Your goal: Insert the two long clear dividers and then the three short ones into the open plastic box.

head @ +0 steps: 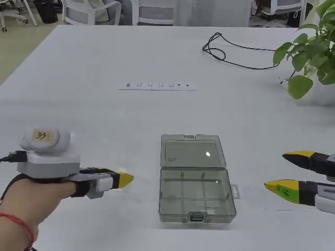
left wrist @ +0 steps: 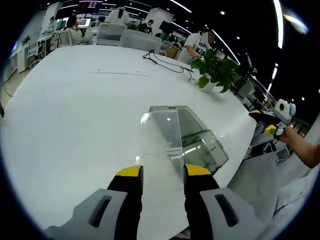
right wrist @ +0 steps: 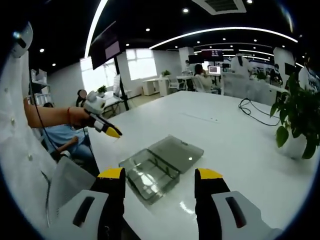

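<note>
The open clear plastic box (head: 193, 180) lies in front of me, lid (head: 192, 151) folded back away from me and thin partition lines showing in its base. My left gripper (head: 125, 179) hovers left of the box, shut on a clear divider (left wrist: 160, 145) that sticks out forward between its yellow tips toward the box (left wrist: 195, 135). My right gripper (head: 290, 171) waits to the right of the box, open, with nothing between its jaws. In the right gripper view the box (right wrist: 160, 162) lies ahead of that gripper (right wrist: 161, 175), with the left gripper (right wrist: 112, 132) beyond it.
A white power strip (head: 157, 86) lies further back on the white table (head: 78, 115). A black cable (head: 230, 52) loops at the back right, beside a potted plant (head: 314, 52). Office chairs stand past the far edge. A small clear tab (head: 234, 192) sits at the box's right side.
</note>
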### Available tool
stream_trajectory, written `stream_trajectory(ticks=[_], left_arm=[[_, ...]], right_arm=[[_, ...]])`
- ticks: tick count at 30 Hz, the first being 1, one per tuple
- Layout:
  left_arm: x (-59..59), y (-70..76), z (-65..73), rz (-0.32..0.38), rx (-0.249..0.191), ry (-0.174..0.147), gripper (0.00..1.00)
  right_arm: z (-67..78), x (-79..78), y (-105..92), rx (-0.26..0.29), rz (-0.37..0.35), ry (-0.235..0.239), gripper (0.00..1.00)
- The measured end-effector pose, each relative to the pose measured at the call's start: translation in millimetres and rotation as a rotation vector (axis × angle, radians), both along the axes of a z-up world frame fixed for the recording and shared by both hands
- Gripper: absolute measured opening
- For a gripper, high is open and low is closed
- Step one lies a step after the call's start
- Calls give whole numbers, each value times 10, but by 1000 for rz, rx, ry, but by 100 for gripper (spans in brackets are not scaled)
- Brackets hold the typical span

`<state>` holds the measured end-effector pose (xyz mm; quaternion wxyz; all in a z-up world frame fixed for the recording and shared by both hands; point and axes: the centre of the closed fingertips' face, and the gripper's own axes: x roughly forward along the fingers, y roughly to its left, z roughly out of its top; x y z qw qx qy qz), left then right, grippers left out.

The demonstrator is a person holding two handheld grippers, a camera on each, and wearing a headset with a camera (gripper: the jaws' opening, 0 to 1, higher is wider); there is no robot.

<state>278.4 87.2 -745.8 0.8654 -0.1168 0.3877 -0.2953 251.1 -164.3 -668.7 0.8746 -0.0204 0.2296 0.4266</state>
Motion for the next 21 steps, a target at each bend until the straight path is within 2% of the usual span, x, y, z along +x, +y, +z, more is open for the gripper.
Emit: stream_trajectory(ticks=[4, 6, 11, 14, 16, 21], left_arm=[[-16, -164, 98, -8, -46, -17, 30], [-30, -283, 155, -23, -87, -30, 30], [-70, -511, 238, -42, -141, -44, 30], [-89, -635, 277, -55, -168, -50, 30], [-104, -729, 303, -66, -184, -55, 30], [-147, -942, 375, -90, -219, -64, 30]], right_arm=[[86, 34, 122, 23, -16, 4, 54], [112, 37, 179, 29, -16, 8, 52], [177, 52, 373, 66, -29, 30, 46], [183, 50, 491, 73, -27, 40, 42], [188, 58, 572, 101, -39, 61, 39], [149, 71, 746, 130, -63, 95, 33]])
